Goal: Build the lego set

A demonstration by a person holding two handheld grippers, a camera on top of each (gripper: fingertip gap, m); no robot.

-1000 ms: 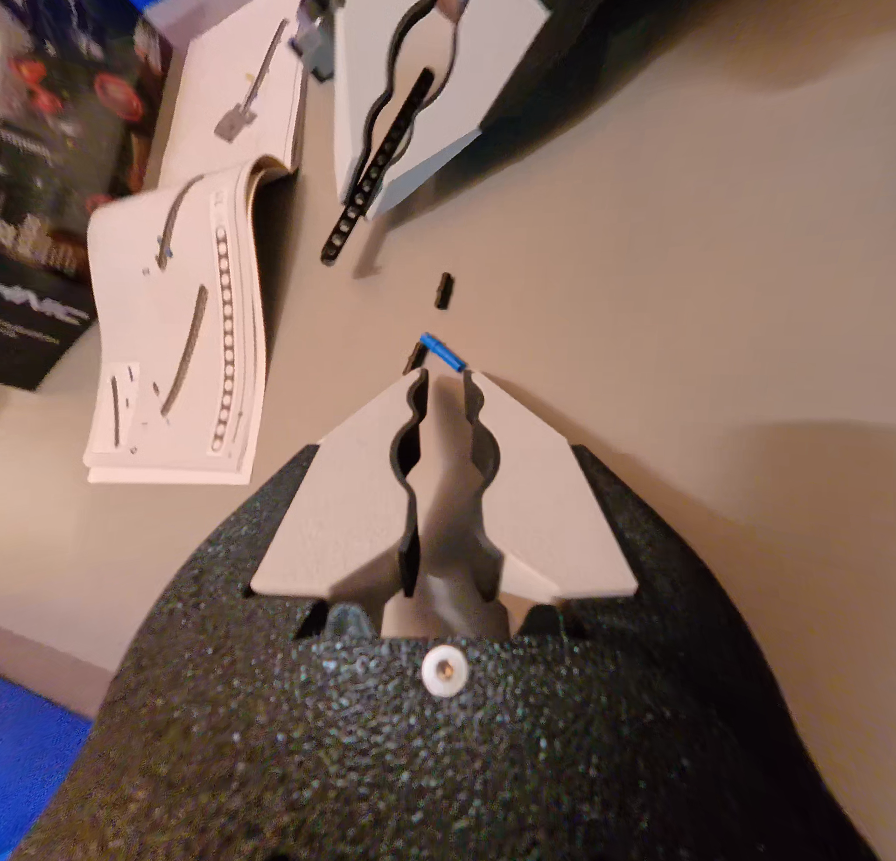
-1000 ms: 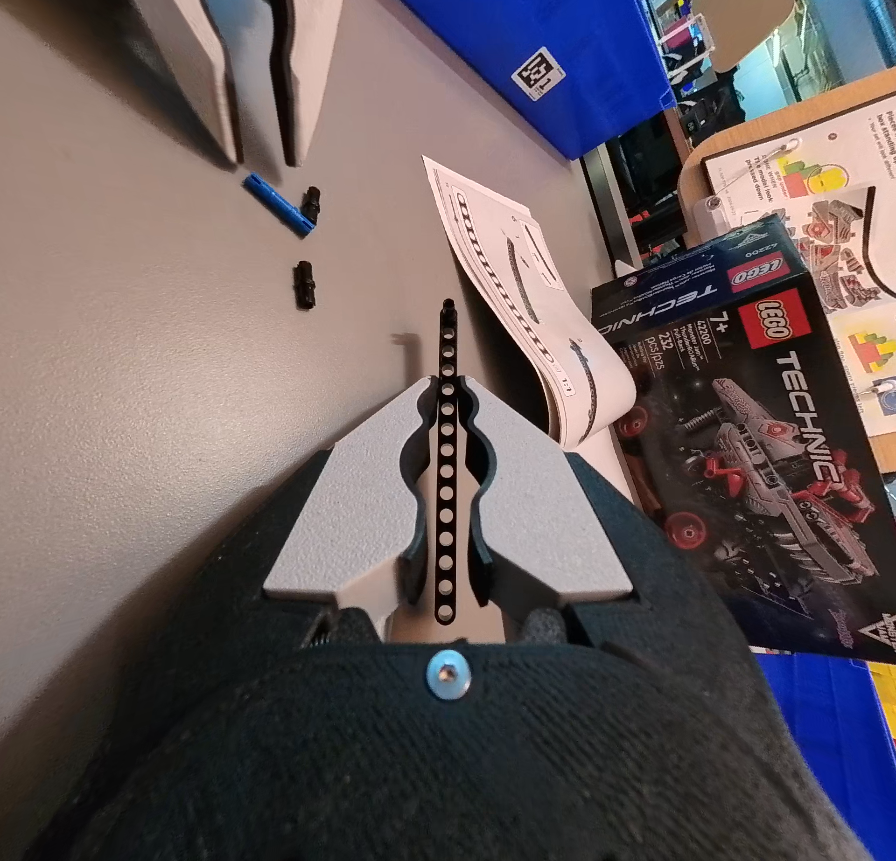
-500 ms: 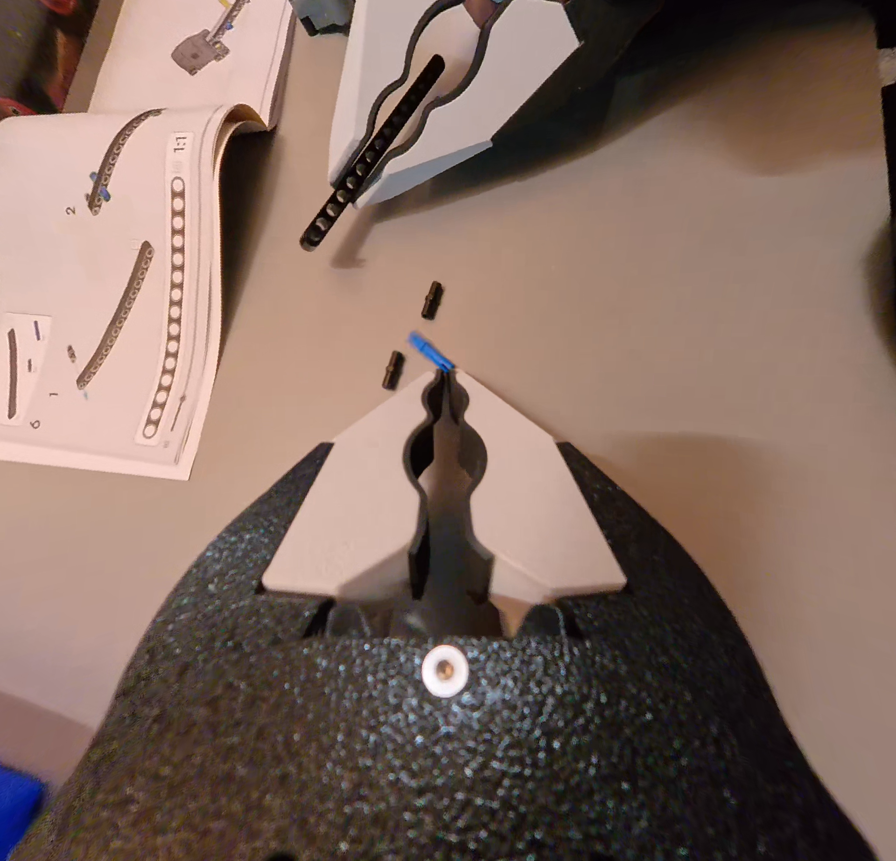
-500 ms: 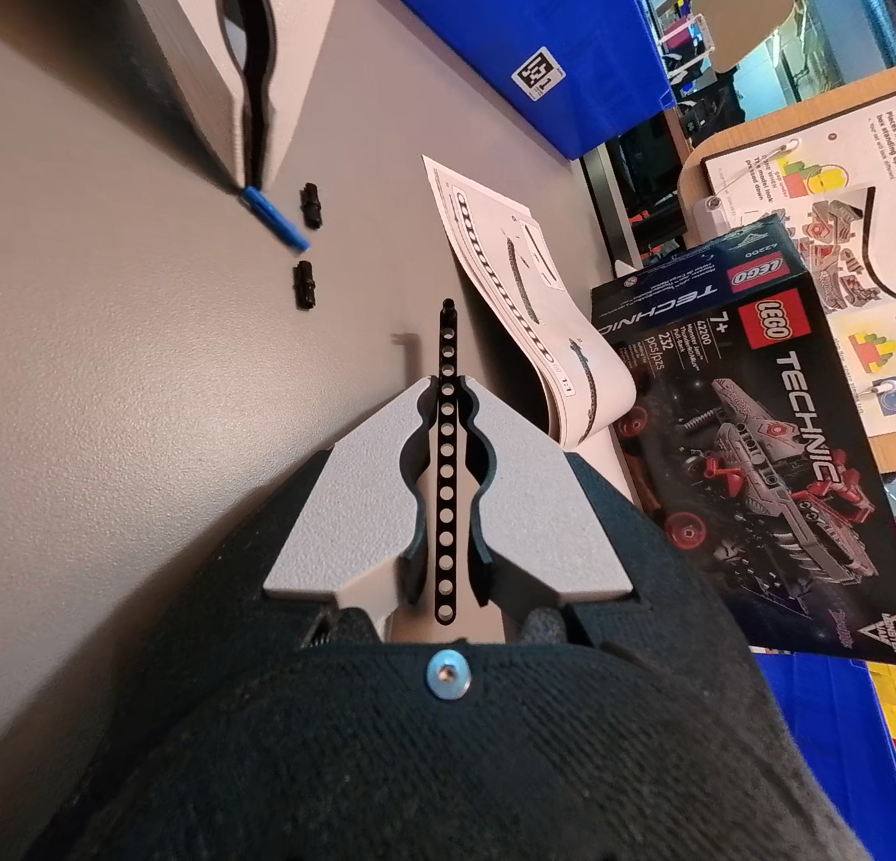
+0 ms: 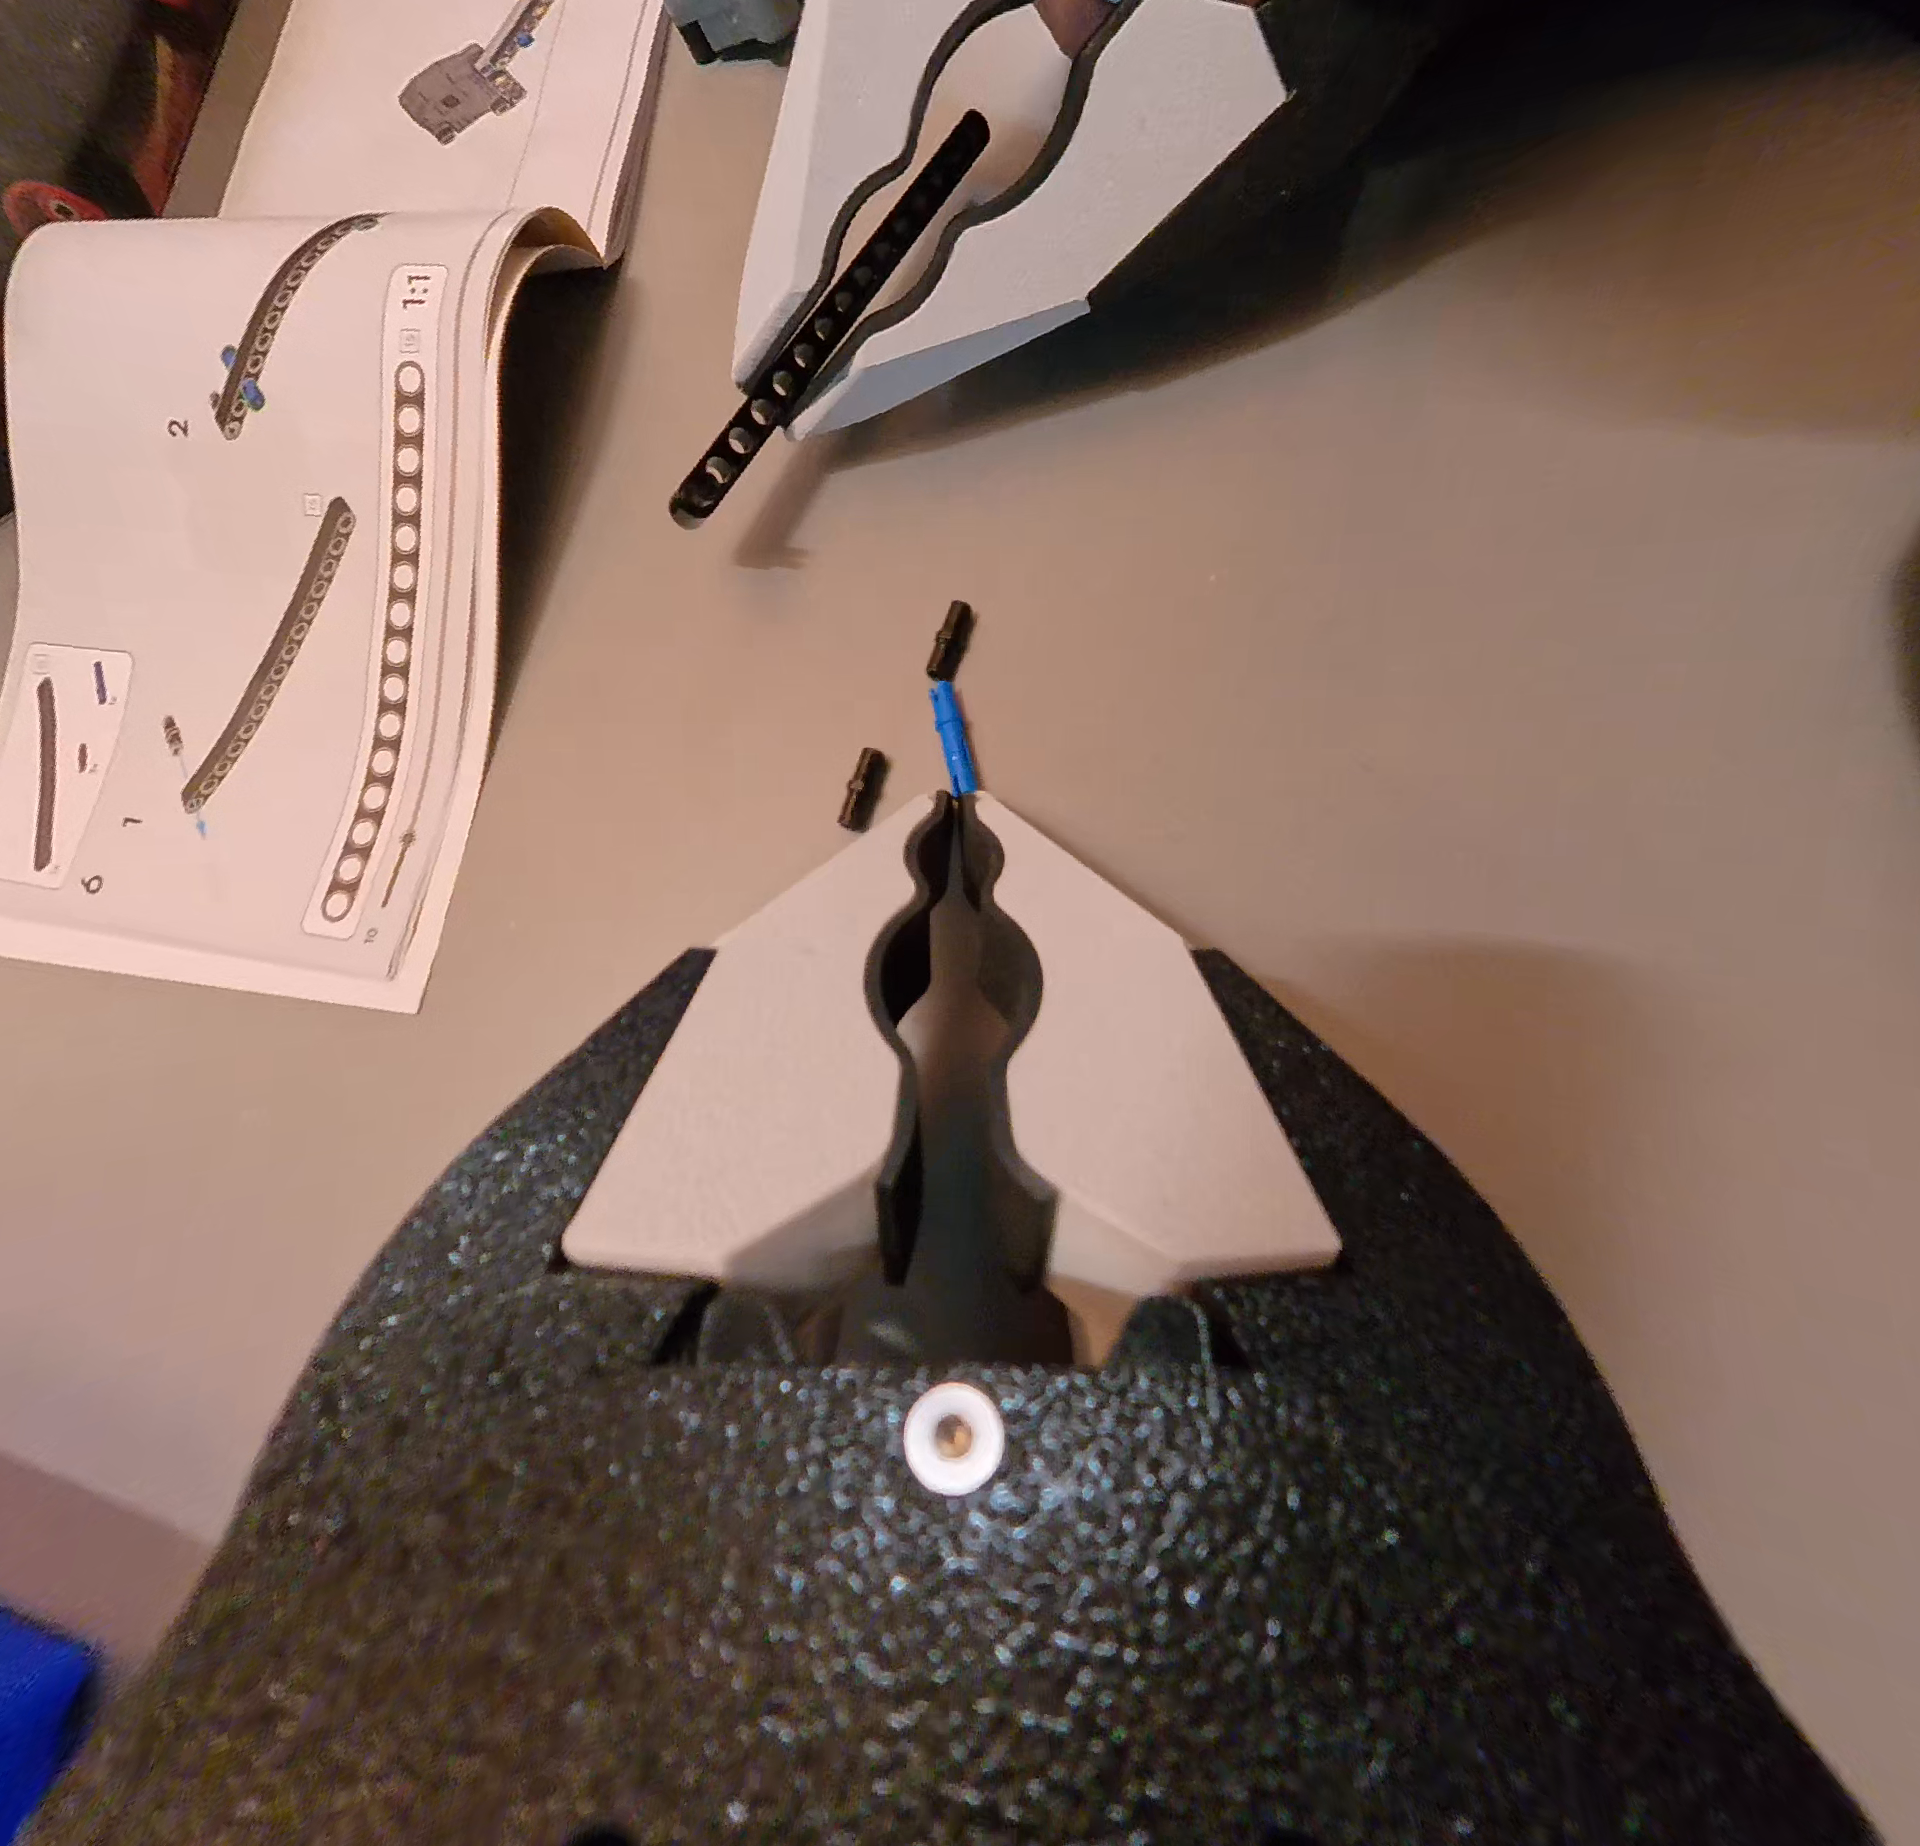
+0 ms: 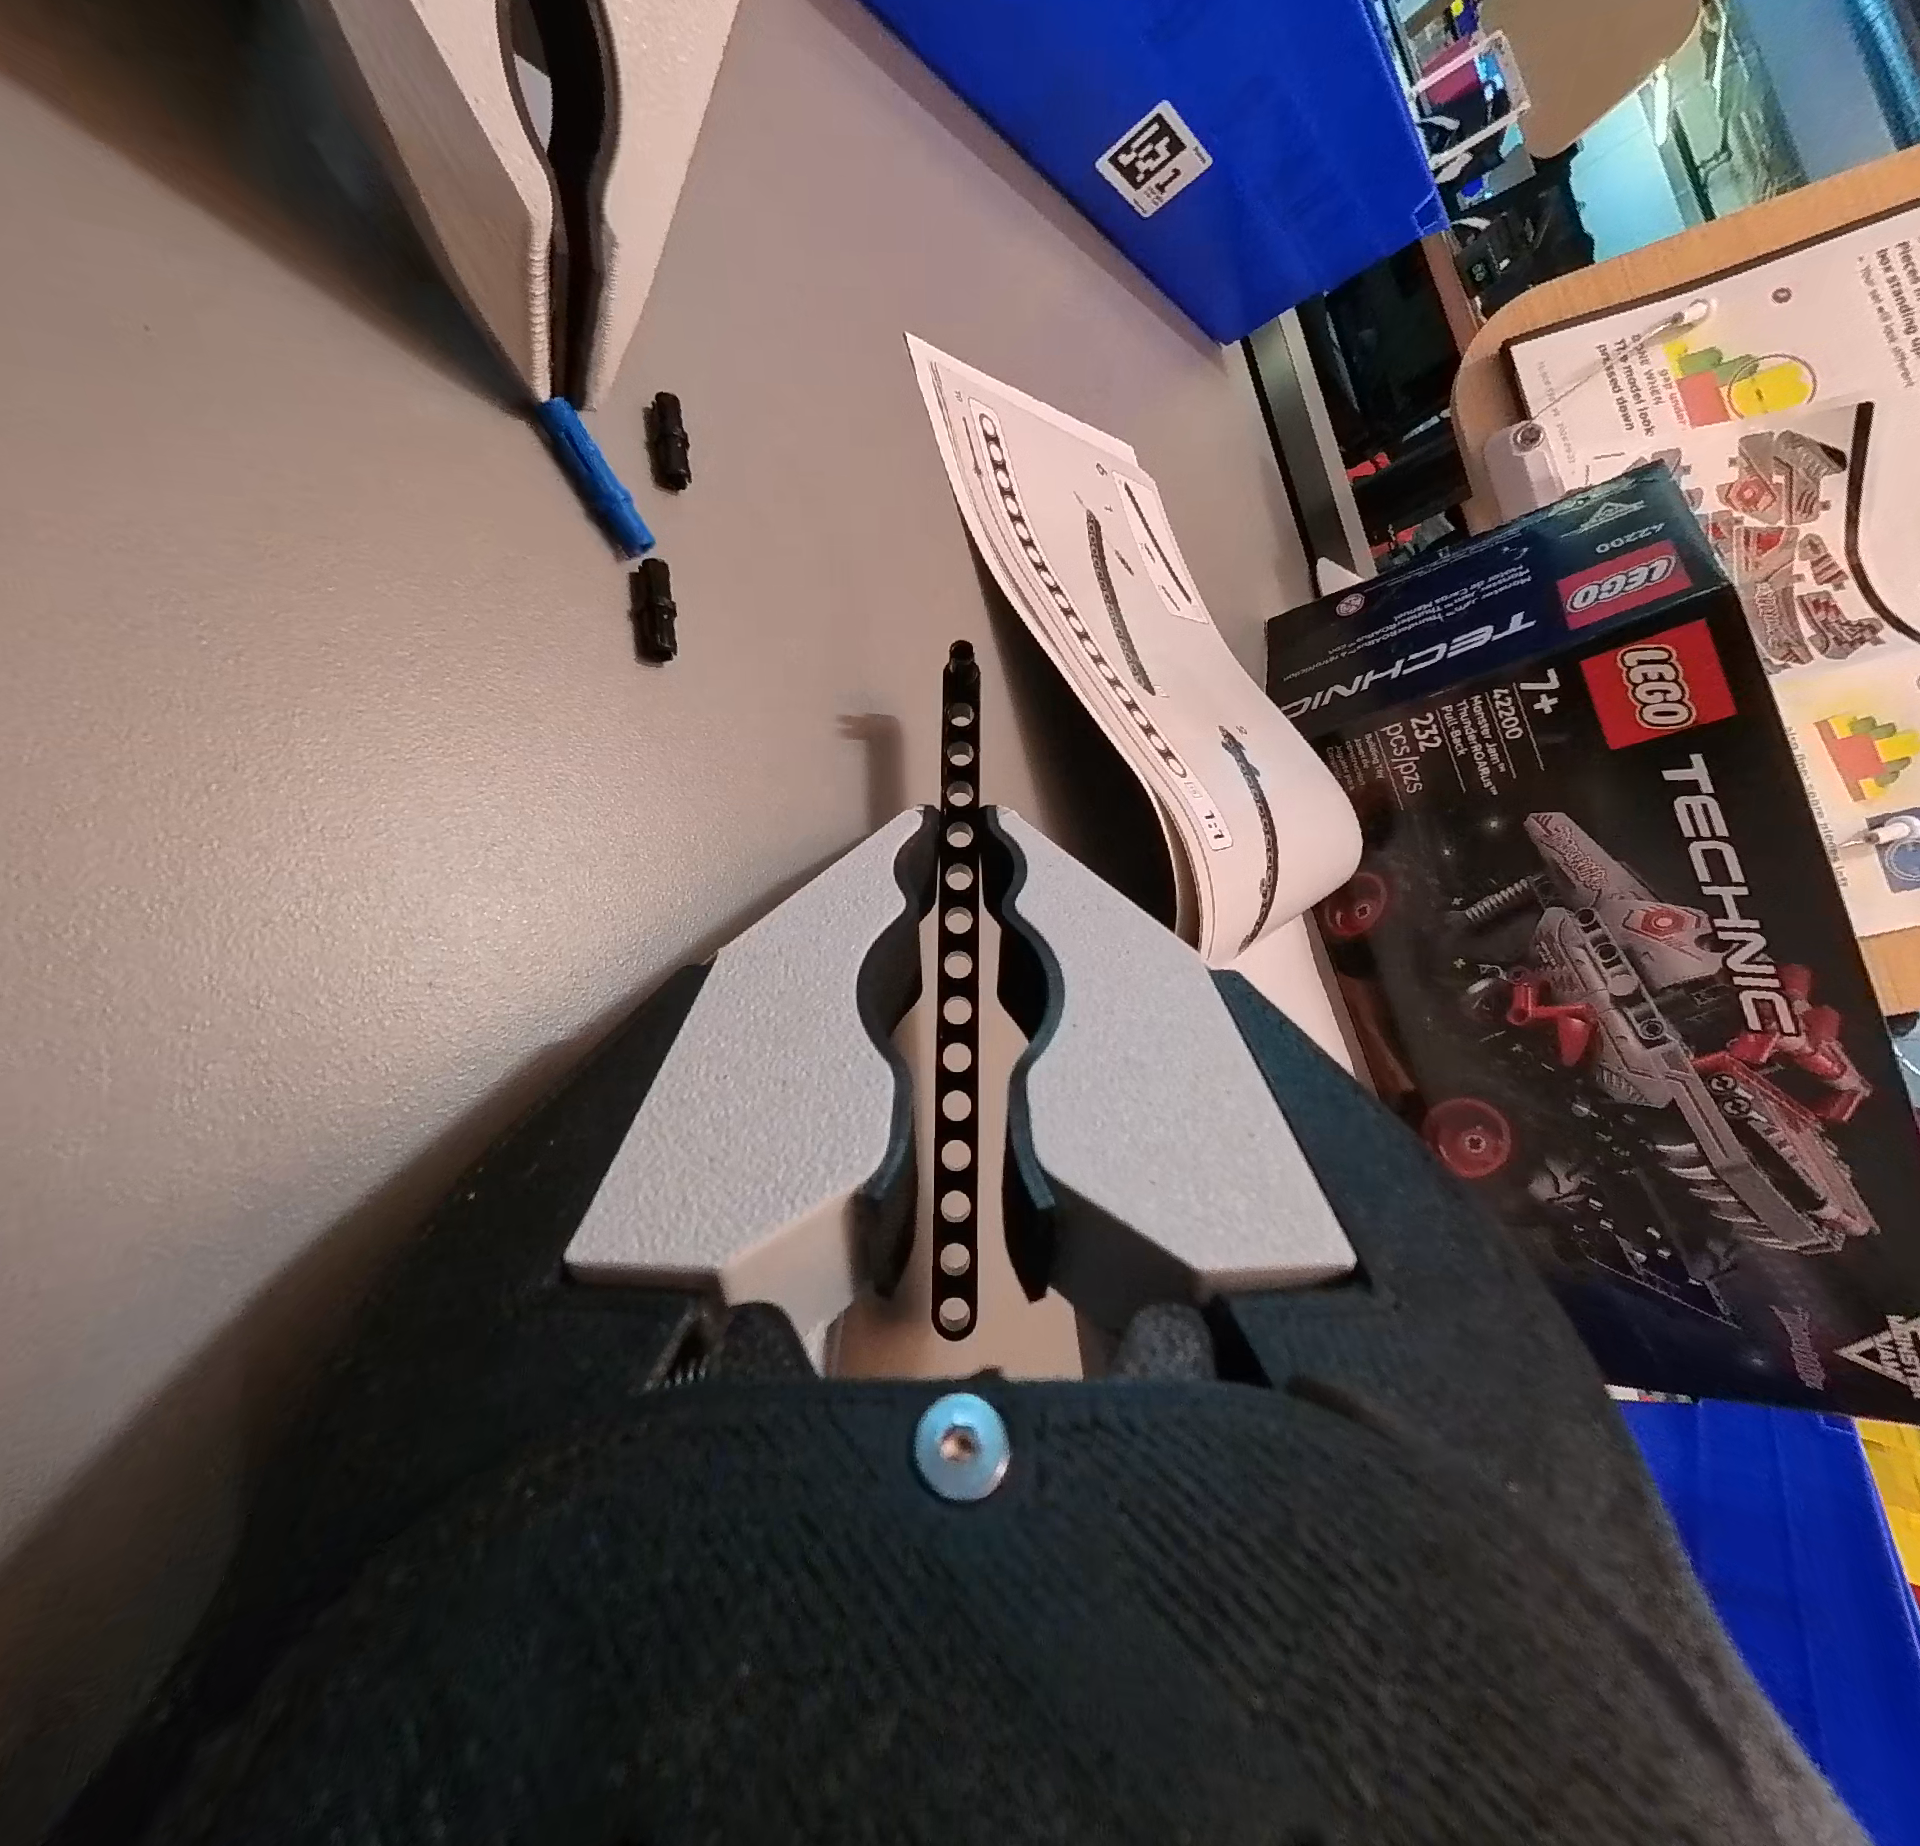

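since one second ago the left gripper (image 5: 954,801) has closed — its jaws were apart then, and now the tips pinch one end of the blue pin (image 5: 952,738). the pin has also turned: before it lay across in front of the tips, now it points forward, away from them. from the right wrist view the same grip shows, the left gripper (image 6: 561,399) holding the top end of the blue pin (image 6: 594,477) close over the table (image 6: 260,757); i cannot tell if the far end touches it.

two black pins lie on the table beside the blue one — the near pin (image 5: 860,786) just left of the tips, the far pin (image 5: 949,639) just beyond the blue pin's free end.

the right gripper (image 6: 958,822) is clamped on the black beam (image 6: 957,965), which lies along the slot between its fingers and sticks out past the tips, above the table. in the left wrist view this beam (image 5: 769,406) points toward the booklet (image 5: 229,591), which lies open. the set box (image 6: 1621,965) stands behind the booklet, and a blue bin (image 6: 1122,82) is farther back.
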